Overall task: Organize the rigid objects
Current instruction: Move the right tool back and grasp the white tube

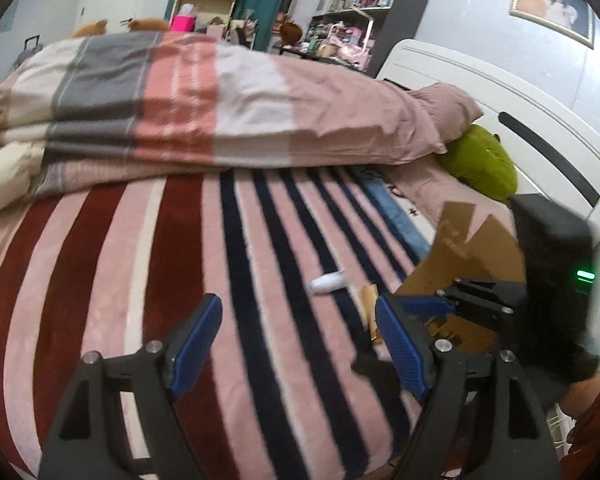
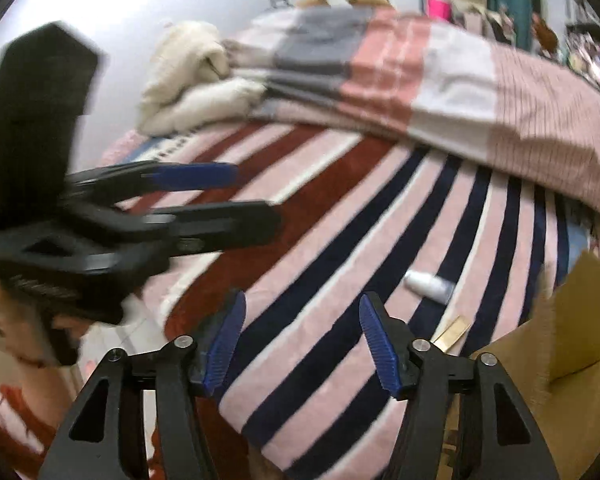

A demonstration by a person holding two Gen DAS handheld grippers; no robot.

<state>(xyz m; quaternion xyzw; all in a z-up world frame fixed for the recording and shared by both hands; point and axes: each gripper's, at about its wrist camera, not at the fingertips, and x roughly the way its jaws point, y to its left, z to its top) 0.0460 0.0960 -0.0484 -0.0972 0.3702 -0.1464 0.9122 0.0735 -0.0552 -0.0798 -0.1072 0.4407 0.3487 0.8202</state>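
Both grippers hanging open over the bed (image 1: 100,264).
Left gripper (image 1: 298,336) and right gripper (image 2: 302,330) are tilting down toward it, jaws apart, gripping nothing.

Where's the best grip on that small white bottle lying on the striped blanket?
Take the white bottle across its round body near the middle, coming down from above with the open right gripper. It lies on its side on the striped blanket, beside the cardboard box, so set the fingers across its long axis.

Bed blanket (image 1: 140,280): pink with dark red, navy and white stripes. Duvet (image 1: 180,112) at 12 o'clock: grey, salmon, white blocks. White bottle (image 1: 327,282); brown cardboard box (image 1: 460,256); green cushion (image 1: 480,160).
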